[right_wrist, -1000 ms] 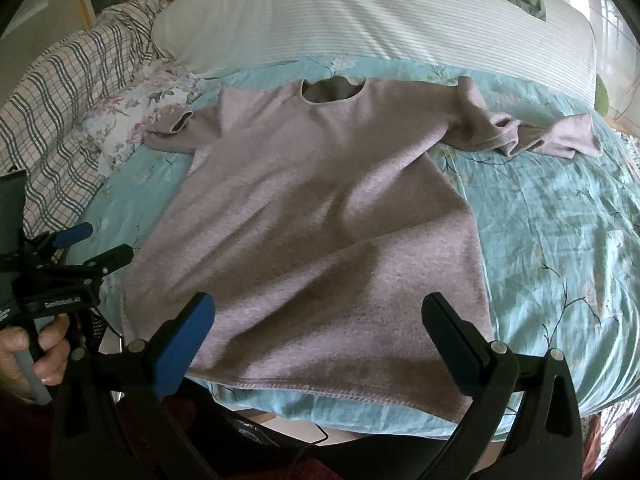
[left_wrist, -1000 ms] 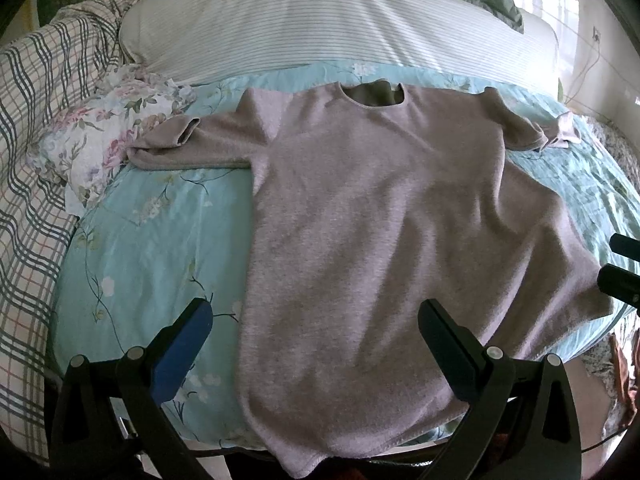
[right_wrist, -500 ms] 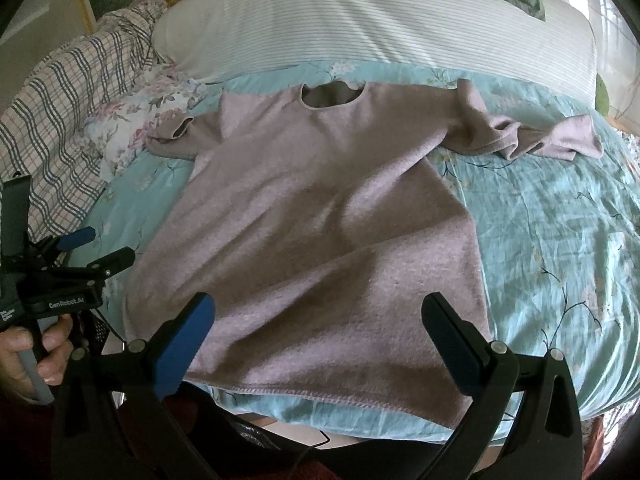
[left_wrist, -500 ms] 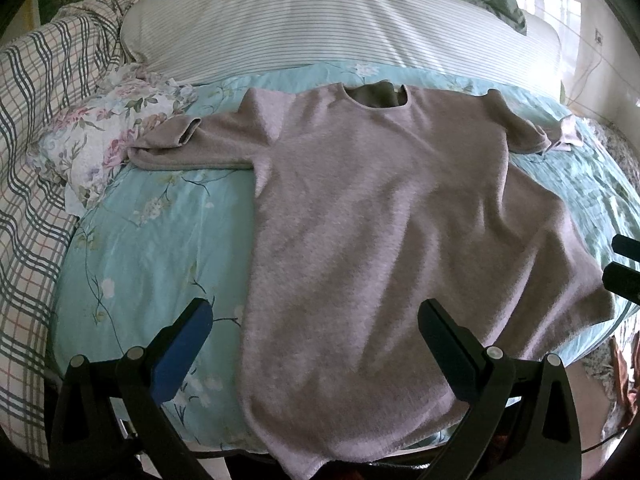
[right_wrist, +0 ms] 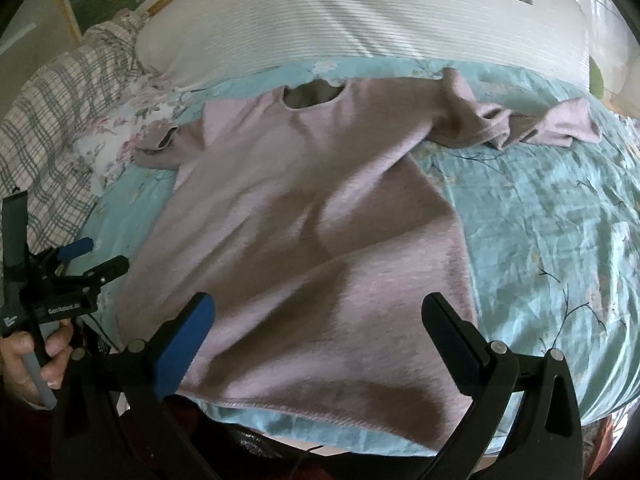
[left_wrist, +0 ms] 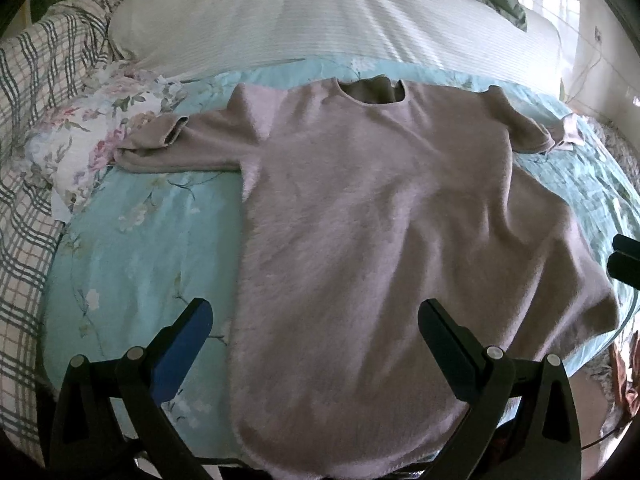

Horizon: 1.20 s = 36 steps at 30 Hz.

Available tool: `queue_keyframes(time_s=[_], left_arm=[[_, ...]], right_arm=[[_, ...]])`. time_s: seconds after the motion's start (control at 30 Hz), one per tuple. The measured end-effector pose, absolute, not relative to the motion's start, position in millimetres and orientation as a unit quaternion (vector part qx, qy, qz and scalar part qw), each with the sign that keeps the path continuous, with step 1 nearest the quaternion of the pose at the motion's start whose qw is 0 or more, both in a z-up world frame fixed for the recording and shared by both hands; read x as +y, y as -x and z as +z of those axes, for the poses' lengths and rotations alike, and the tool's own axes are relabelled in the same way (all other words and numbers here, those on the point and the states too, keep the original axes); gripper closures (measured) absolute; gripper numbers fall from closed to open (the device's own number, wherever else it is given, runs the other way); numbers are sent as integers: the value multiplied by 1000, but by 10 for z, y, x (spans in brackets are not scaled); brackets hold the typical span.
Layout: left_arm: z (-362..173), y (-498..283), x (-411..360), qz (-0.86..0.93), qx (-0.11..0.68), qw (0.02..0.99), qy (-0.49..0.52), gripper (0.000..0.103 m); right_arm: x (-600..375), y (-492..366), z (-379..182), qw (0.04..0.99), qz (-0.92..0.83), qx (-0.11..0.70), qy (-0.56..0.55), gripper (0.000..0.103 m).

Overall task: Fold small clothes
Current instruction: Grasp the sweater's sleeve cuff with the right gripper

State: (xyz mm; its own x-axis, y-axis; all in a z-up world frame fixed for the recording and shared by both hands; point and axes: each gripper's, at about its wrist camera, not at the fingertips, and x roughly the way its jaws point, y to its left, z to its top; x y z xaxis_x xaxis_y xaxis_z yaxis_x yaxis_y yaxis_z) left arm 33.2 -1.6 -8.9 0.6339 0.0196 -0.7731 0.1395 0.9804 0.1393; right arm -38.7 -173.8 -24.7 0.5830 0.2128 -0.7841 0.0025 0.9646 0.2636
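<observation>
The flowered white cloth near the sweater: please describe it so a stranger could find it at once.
Start from the light blue floral bedspread with the fuzzy mauve knitted sweater. Beyond the sweater's left sleeve cuff lies the crumpled white cloth with pink flowers. The neighbouring blanket is checked, not flowered.

The sweater is soft, fuzzy matt cloth. The quilt is smooth, slightly shiny cloth. The pillow looks ribbed.

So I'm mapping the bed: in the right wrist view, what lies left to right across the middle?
Plaid blanket → floral cloth → sweater → teal quilt.
</observation>
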Motion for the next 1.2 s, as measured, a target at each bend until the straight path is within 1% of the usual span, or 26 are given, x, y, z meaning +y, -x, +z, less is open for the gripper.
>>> queue_keyframes(time_s=[0.2,0.23,0.27,0.3,0.37,0.4,0.47,0.63,0.9,1.0,1.13,1.2], left_arm=[[-130,-511,-86,-41,421,902,-85,0],[-148,-550,-111,-43,423,901,-85,0],[-157,-565,-123,-44,425,900,-85,0],[-176,-594,-144,-47,428,898,-86,0],[-200,-636,-179,-53,429,898,-83,0],[-216,-669,-205,-57,430,898,-81,0],[-232,-731,-251,-65,432,897,-72,0],[-284,-887,-337,-74,449,888,-70,0],[-453,-1203,-465,-81,500,860,-59,0],[-484,-1285,-527,-84,500,860,-62,0],[-515,-1355,-613,-93,504,857,-64,0],[-541,-1378,-641,-97,507,854,-65,0]], right_arm=[[-2132,288,-315,884,27,441,-150,1],[-2246,264,-322,885,17,437,-157,5],[-2384,230,-329,885,5,434,-167,11],[-2490,203,-337,885,-4,432,-175,14],[-2776,118,-345,881,-31,430,-198,29],[-2941,65,-344,879,-44,426,-210,34],[-3320,-77,-341,874,-76,420,-232,48],[-4125,-581,-302,866,-147,403,-256,53],[-5173,-1423,-266,848,-240,367,-296,53],[-5479,-1742,-369,831,-278,380,-296,53],[-5787,-1988,-639,805,-307,405,-306,54],[-5839,-2044,-771,799,-309,417,-304,80]])
